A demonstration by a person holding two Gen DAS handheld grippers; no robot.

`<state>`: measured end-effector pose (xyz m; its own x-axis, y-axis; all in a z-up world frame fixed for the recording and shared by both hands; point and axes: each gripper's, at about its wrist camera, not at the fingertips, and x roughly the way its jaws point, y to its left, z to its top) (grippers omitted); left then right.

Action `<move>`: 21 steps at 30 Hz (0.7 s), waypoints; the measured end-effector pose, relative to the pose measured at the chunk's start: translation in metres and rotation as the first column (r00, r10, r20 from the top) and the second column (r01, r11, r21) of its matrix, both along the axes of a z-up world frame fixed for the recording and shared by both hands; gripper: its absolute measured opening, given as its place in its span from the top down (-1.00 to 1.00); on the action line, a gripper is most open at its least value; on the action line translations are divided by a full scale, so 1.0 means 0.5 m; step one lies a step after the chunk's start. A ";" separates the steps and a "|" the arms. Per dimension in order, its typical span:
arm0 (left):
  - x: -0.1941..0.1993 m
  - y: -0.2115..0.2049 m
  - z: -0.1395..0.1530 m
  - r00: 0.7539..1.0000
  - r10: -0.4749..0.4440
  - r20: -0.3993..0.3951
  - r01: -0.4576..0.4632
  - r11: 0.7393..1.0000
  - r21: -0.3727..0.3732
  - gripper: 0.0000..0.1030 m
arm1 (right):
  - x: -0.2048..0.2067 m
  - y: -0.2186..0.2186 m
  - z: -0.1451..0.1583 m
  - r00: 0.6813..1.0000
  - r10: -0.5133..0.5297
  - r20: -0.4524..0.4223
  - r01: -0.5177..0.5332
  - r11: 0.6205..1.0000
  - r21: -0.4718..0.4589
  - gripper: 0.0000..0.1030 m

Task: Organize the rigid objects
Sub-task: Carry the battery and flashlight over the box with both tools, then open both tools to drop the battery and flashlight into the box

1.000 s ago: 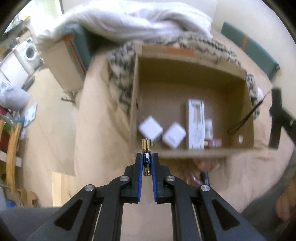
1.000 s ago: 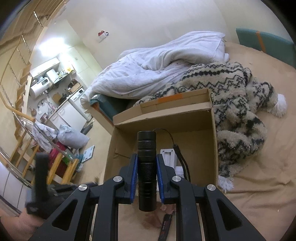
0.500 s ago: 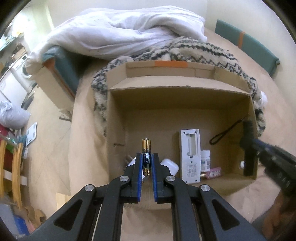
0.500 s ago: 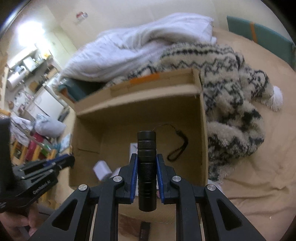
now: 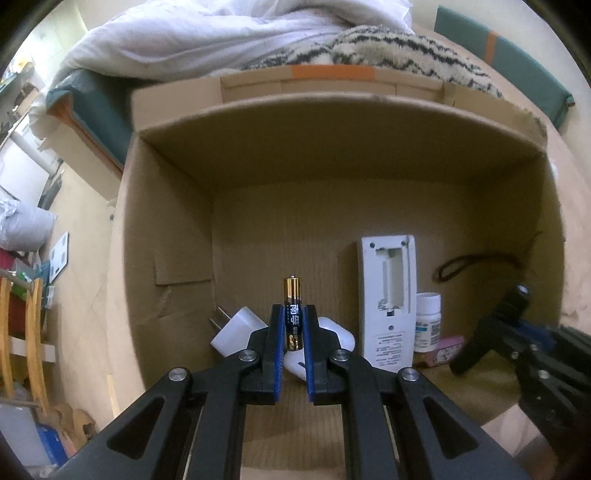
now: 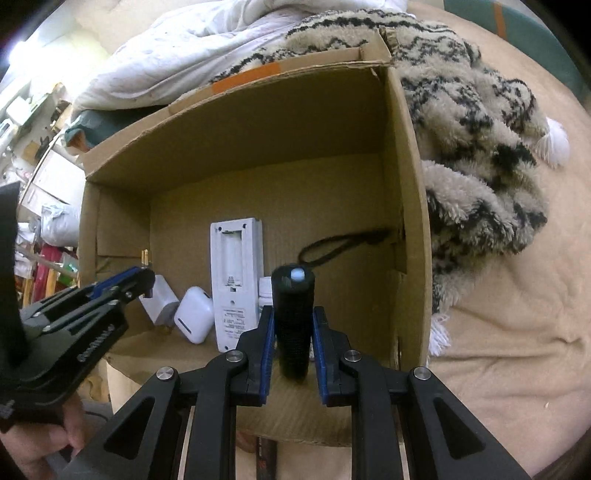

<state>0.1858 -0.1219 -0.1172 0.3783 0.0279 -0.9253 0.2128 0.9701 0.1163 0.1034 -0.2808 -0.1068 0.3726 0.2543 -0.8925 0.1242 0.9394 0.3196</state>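
Note:
My left gripper (image 5: 292, 318) is shut on a black and gold battery (image 5: 292, 313), held upright inside the open cardboard box (image 5: 332, 122). My right gripper (image 6: 293, 320) holds a black flashlight (image 6: 293, 317) over the box's right side; its jaws look slightly parted and the flashlight is tilted, its strap (image 6: 332, 247) lying on the box floor. In the box lie a white remote (image 5: 388, 295) with its battery bay open, two white chargers (image 5: 236, 325) and a small white bottle (image 5: 428, 317). The right gripper also shows in the left wrist view (image 5: 509, 317), and the left gripper in the right wrist view (image 6: 144, 277).
The box stands on a beige bed cover (image 6: 517, 332). A patterned fleece blanket (image 6: 472, 129) lies against the box's right and far sides, with a white duvet (image 5: 221, 33) behind. A small pink item (image 5: 447, 345) lies beside the bottle.
Both grippers have moved forward and down into the box. The flashlight has tilted in the right gripper, whose fingers appear to have loosened.

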 end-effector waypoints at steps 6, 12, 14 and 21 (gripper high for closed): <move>0.002 -0.001 -0.013 1.000 -0.001 -0.006 0.001 1.000 0.021 0.83 | 0.006 0.012 0.000 1.000 0.000 0.001 0.000 1.000 -0.008 0.60; 0.002 -0.003 -0.007 1.000 -0.001 0.009 0.000 0.999 0.048 0.83 | 0.006 -0.003 0.023 0.998 -0.039 0.058 0.036 0.998 0.048 0.47; 0.001 -0.003 -0.003 1.000 -0.003 0.010 0.003 0.998 0.059 0.77 | 0.004 -0.011 0.036 0.994 -0.061 0.088 0.054 0.996 0.077 -0.09; -0.023 0.013 0.036 0.998 0.011 0.055 -0.014 0.999 0.051 -0.27 | -0.005 -0.040 0.061 0.978 -0.139 0.154 0.112 0.979 0.168 -0.67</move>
